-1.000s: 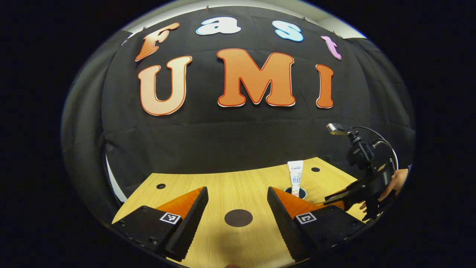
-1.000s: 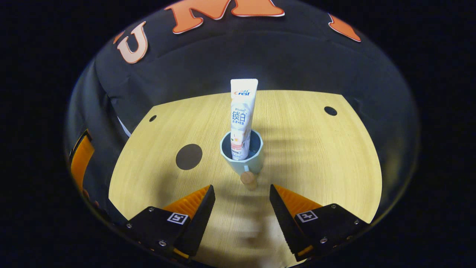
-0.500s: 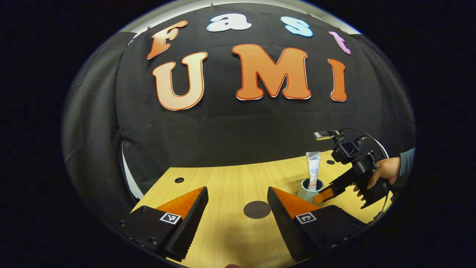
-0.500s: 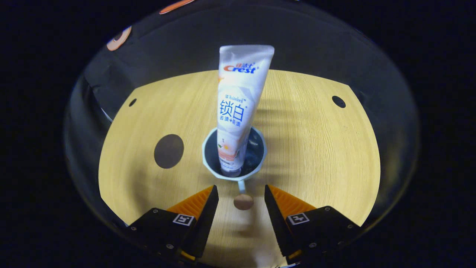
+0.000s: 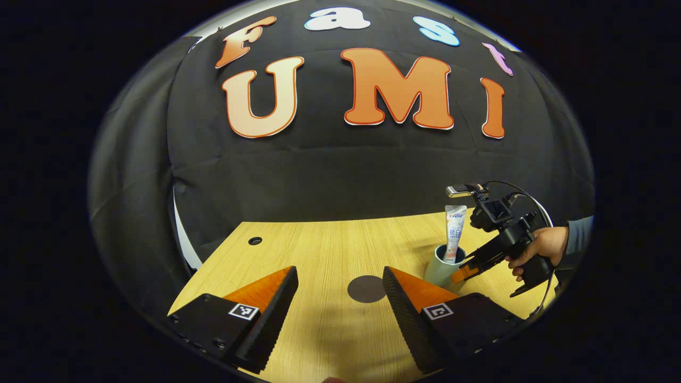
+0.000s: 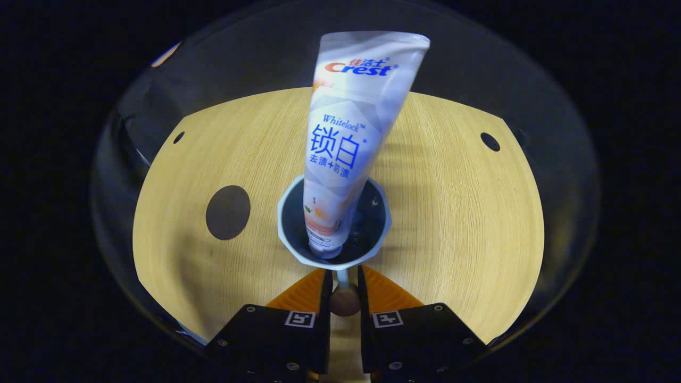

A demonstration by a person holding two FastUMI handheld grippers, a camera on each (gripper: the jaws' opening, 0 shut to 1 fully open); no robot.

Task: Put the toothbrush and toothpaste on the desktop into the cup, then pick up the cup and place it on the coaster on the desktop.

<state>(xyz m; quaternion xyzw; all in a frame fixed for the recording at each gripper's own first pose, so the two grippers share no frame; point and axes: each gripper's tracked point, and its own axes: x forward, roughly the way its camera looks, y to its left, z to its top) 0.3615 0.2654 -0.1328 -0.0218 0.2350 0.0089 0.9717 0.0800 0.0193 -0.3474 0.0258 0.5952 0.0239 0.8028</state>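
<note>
Wooden desktop (image 5: 319,250); right tongs (image 6: 343,284) clamped on cup (image 6: 334,223) handle, left tongs (image 5: 338,298) wide apart, empty, coaster (image 5: 366,289) between.

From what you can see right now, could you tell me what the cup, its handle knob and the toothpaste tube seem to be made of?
Cup: probably glazed ceramic or hard plastic, pale, smooth, faceted rim.
Handle knob: likely wood or cork, matte brown; the right tongs appear closed on it.
Toothpaste tube: soft glossy plastic laminate, with a flat crimped top and sheen.
</note>
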